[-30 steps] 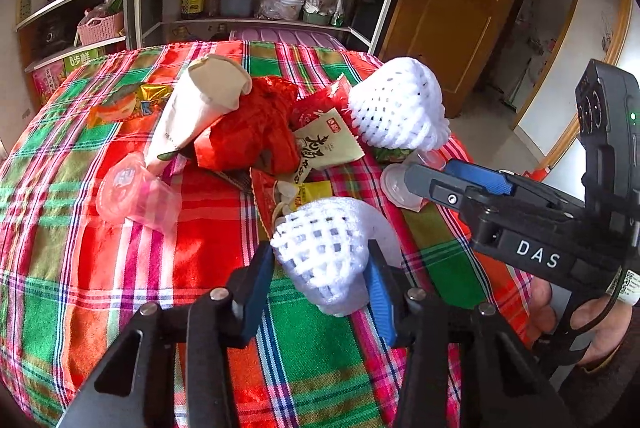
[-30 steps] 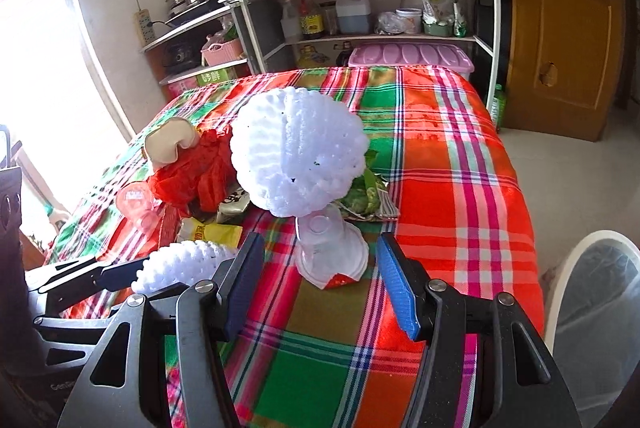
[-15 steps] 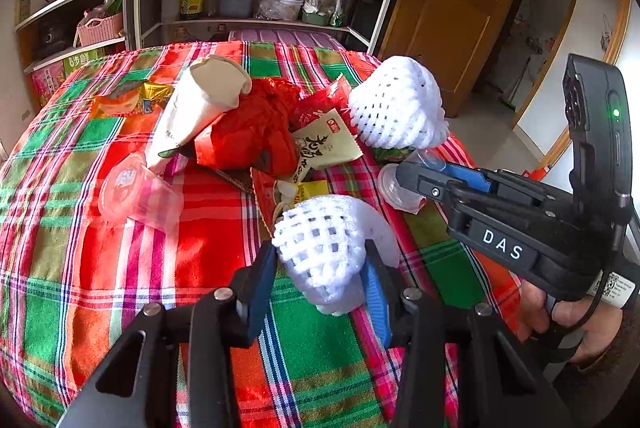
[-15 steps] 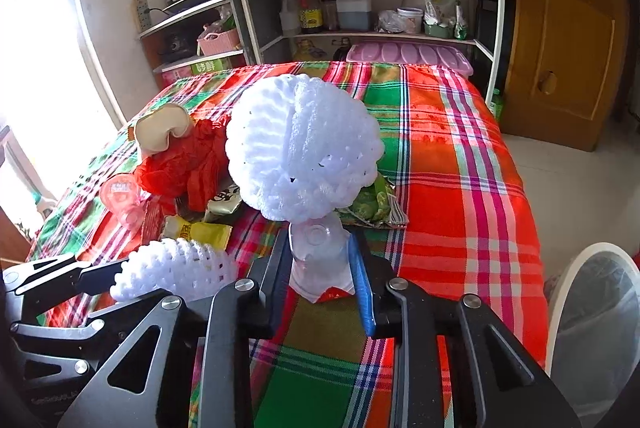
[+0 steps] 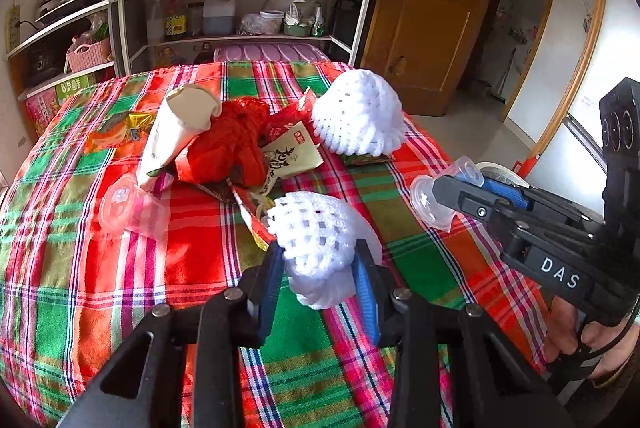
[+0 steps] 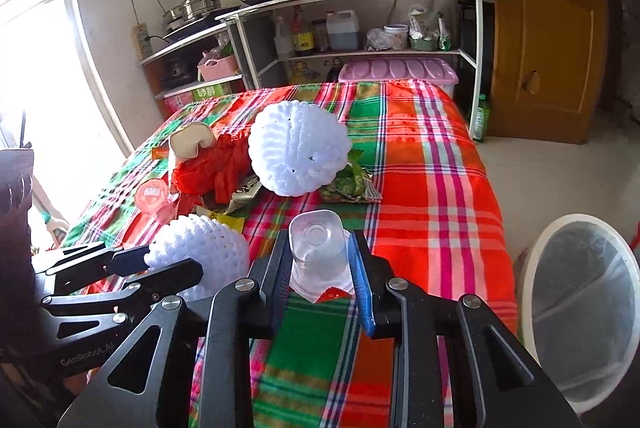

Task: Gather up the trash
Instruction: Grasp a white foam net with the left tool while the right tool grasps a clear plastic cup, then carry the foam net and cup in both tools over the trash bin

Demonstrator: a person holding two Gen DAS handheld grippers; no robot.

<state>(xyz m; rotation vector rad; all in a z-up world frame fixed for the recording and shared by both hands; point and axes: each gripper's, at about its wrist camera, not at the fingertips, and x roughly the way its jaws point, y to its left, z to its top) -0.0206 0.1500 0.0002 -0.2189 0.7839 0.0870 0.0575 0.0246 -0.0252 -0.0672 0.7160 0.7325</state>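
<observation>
My left gripper [image 5: 318,260] is shut on a white foam fruit net [image 5: 316,232] and holds it above the plaid tablecloth [image 5: 80,268]; it also shows in the right wrist view [image 6: 200,252]. My right gripper [image 6: 318,260] is shut on a clear plastic cup [image 6: 318,248], lifted off the table; the cup shows in the left wrist view [image 5: 432,199]. A second, larger foam net [image 6: 298,155] lies on the table beyond. A trash pile holds a paper cone [image 5: 176,131], a red bag [image 5: 228,147], a snack wrapper [image 5: 292,155] and a pink-lidded cup [image 5: 128,203].
A white bin [image 6: 580,304] with a clear liner stands on the floor to the right of the table. A green wrapper [image 6: 348,183] lies under the larger net. Metal shelves [image 6: 360,27] with kitchenware stand behind the table. A wooden door [image 6: 548,27] is at the right.
Both grippers closed: the left on the foam net, the right on the clear cup. Both things have been lifted off the table.
</observation>
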